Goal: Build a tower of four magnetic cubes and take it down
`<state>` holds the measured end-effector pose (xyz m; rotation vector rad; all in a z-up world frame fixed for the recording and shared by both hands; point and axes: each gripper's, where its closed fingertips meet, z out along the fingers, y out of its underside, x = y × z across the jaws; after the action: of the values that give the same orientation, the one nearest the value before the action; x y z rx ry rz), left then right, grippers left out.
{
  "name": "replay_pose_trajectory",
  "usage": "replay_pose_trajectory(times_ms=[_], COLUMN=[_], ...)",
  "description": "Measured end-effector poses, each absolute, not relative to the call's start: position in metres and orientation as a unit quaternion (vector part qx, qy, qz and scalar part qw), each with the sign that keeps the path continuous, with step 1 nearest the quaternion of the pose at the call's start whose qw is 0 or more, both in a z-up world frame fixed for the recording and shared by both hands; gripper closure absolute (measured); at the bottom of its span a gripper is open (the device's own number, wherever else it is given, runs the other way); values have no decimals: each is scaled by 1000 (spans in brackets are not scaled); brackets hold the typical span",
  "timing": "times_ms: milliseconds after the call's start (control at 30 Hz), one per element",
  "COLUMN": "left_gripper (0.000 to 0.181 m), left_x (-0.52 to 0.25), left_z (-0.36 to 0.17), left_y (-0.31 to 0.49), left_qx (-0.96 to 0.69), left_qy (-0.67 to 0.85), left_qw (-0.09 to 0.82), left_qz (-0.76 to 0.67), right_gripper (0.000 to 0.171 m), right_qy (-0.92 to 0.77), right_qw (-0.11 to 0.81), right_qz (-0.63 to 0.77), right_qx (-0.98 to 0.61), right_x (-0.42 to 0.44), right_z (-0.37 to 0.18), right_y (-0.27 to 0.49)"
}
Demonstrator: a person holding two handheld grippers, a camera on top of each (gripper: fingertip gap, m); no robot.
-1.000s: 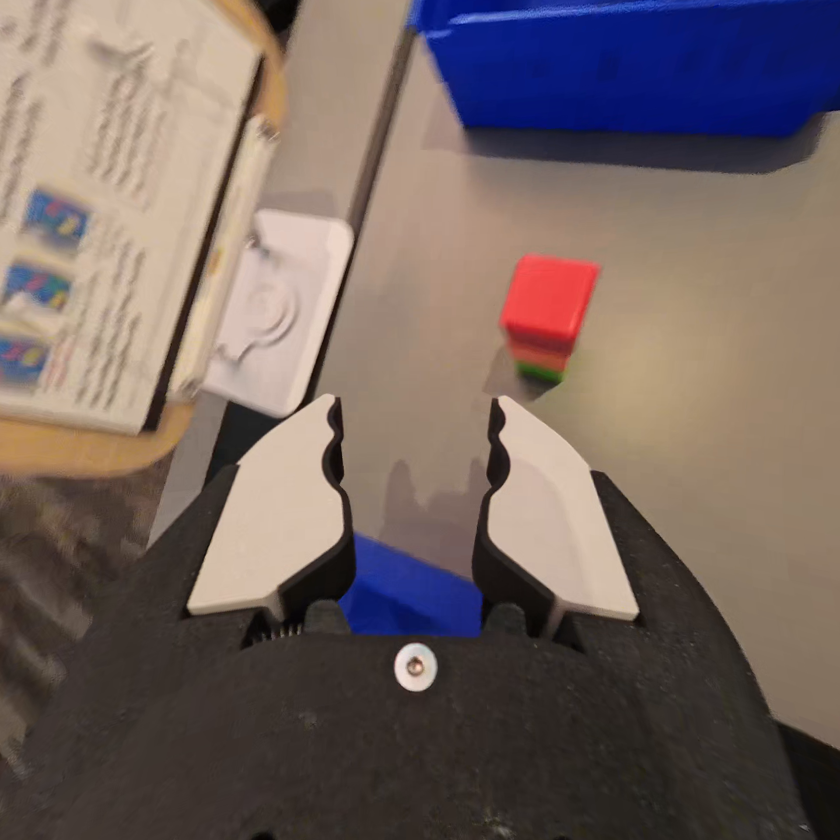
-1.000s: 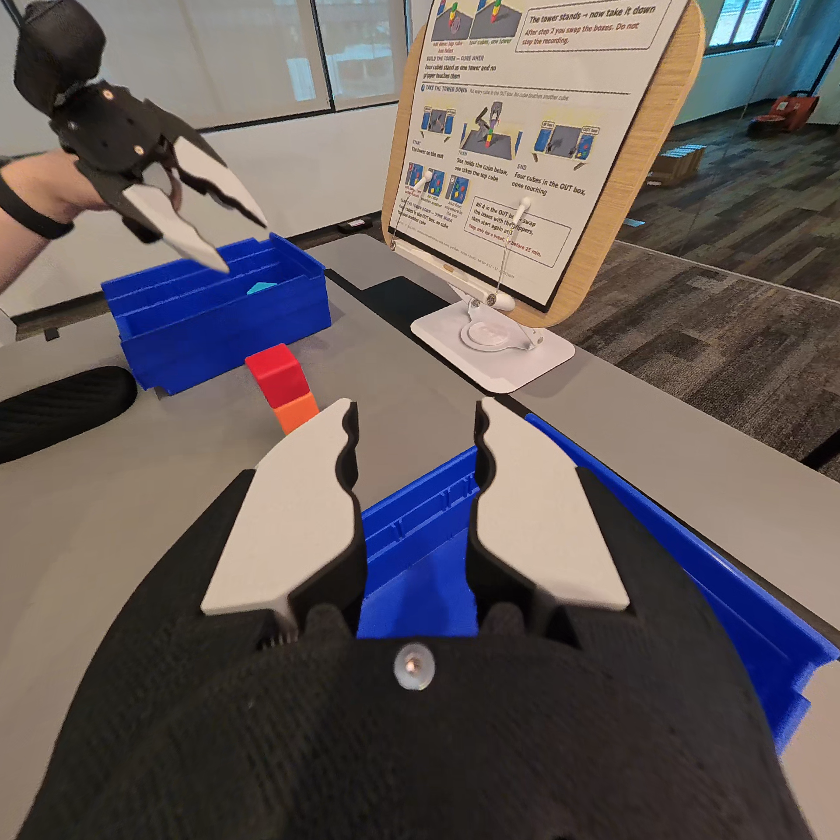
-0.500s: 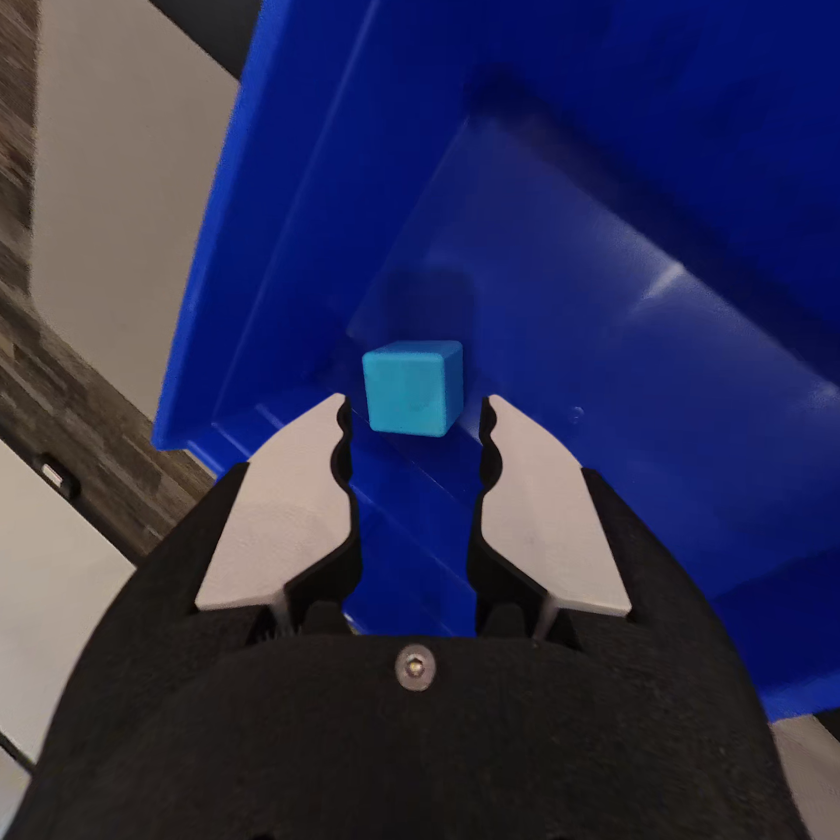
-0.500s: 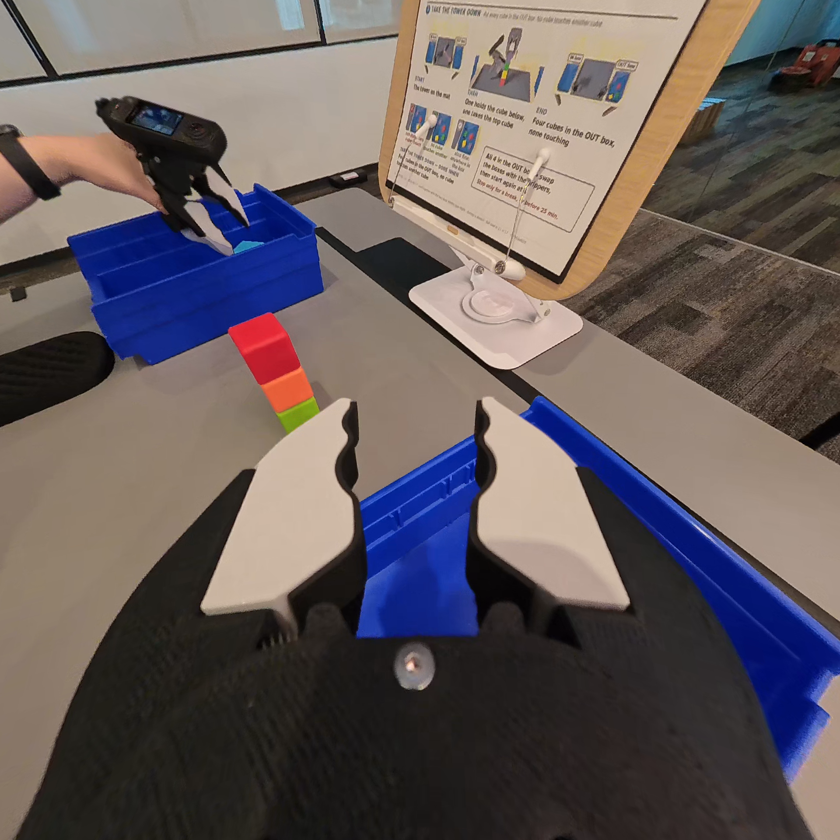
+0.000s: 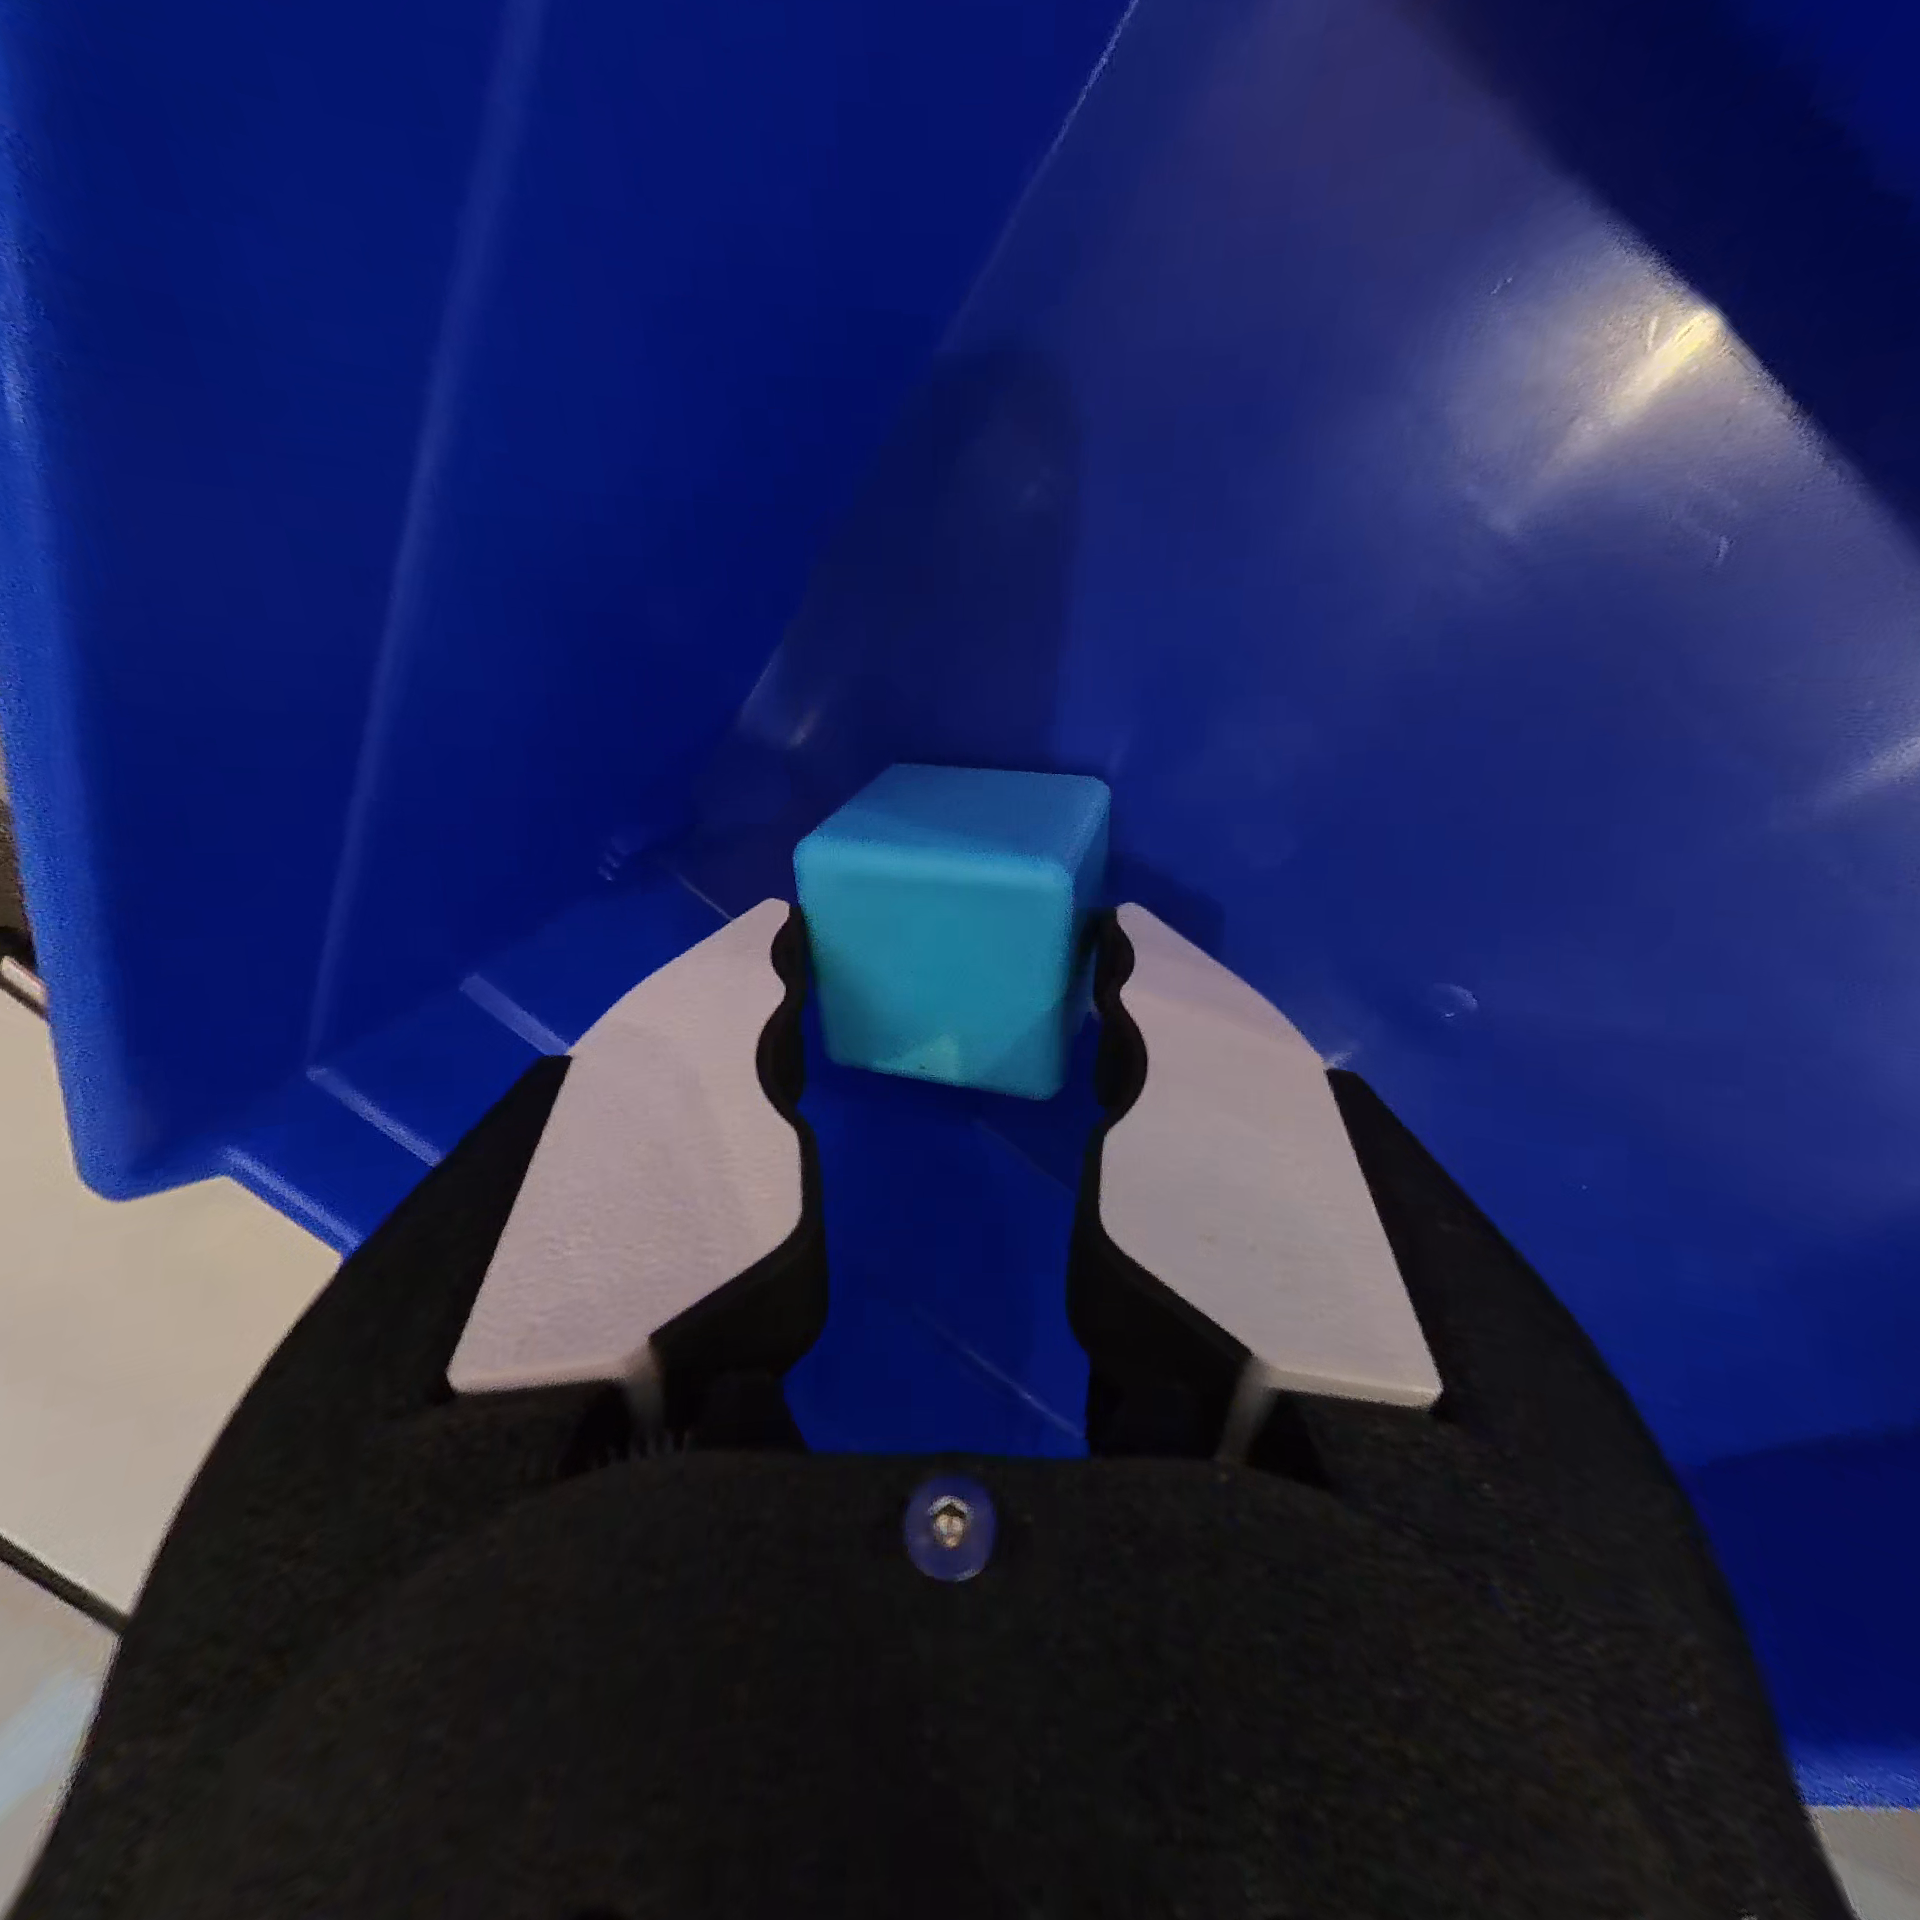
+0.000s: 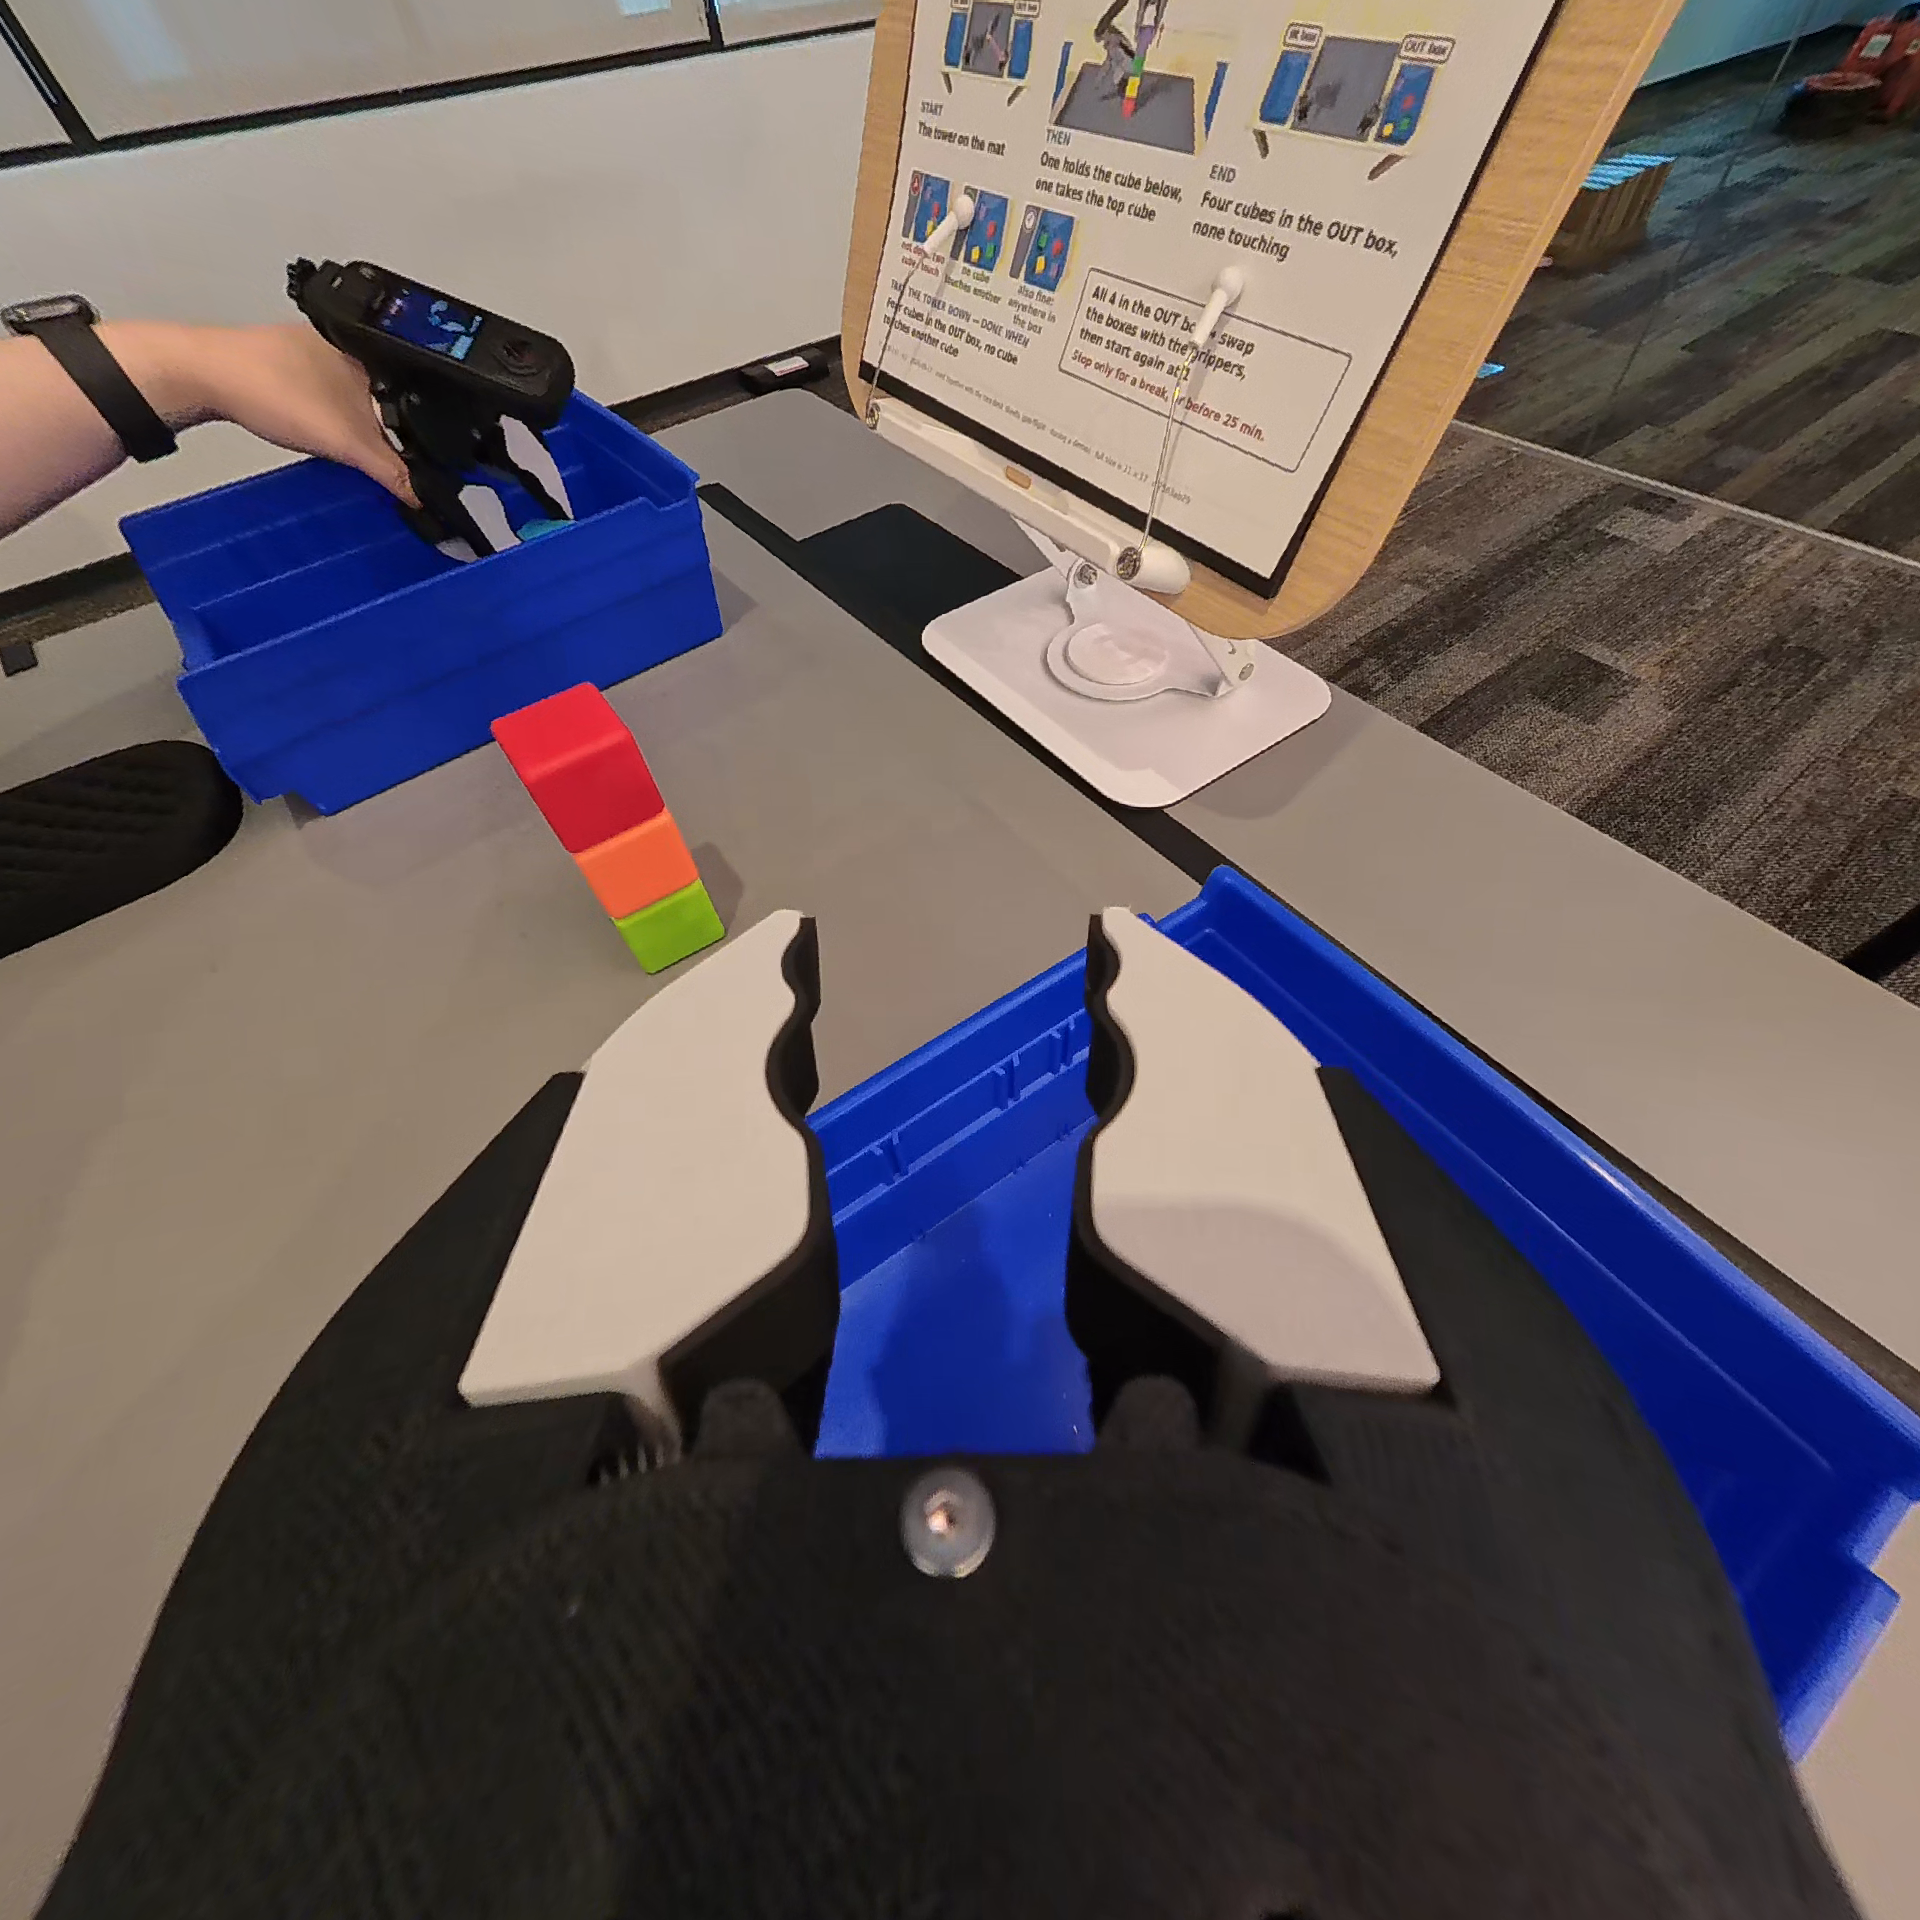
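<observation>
A cyan cube (image 5: pixel 940 966) lies on the floor of a blue bin (image 5: pixel 1455 727), near a corner. My left gripper (image 5: pixel 948 920) is open, with its fingertips on either side of the cube and very close to its faces. The right wrist view shows this gripper (image 6: pixel 499 520) dipped into the far blue bin (image 6: pixel 416 644), held by a hand (image 6: pixel 260 384). A tower stands on the grey table: a red cube (image 6: pixel 577 764) on an orange cube (image 6: pixel 634 862) on a green cube (image 6: pixel 670 925). My right gripper (image 6: pixel 948 935) is open and empty over a near blue bin (image 6: pixel 1455 1143).
An instruction board (image 6: pixel 1195 260) on a white stand (image 6: pixel 1127 696) stands at the table's far right edge. A black padded object (image 6: pixel 94 831) lies at the left. The table edge runs behind the near bin, with carpet floor beyond. Tip to tip, the grippers are about 60 cm apart. The right tips stand about 20 cm off the red cube (image 6: pixel 577 764).
My left gripper swung from above the table into the far bin and closed in on the cyan cube, which now sits between its tips. My right gripper stayed over the near bin, tilting down slightly.
</observation>
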<state>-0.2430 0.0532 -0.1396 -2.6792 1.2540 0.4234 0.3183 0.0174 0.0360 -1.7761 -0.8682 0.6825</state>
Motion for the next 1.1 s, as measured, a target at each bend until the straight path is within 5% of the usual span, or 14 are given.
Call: replay_pose_trajectory(times_ms=[200,333,567,767,1100], left_gripper=[130,130,130,130,131], left_x=[-242,-209,-15,91,107], left_z=[-122,-63,38,16,-18], left_y=[49,46,-9,-28,-24], left_qx=[-890,-874,-746,-679,-675], left_qy=[417,423,583,682,715], left_qw=[103,197,322,271,181], left_qz=[155,134,-3,1,8], right_gripper=[121,121,121,121,121], right_qy=[-360,-358,-368,-381,-373], right_qw=[500,504,498,485,487], right_qz=[285,286,283,282,294], right_qx=[-734,-732,-732,-735,-733], right_x=[319,321,314,310,316], right_z=[36,39,38,32,35], right_y=[16,16,14,10,7])
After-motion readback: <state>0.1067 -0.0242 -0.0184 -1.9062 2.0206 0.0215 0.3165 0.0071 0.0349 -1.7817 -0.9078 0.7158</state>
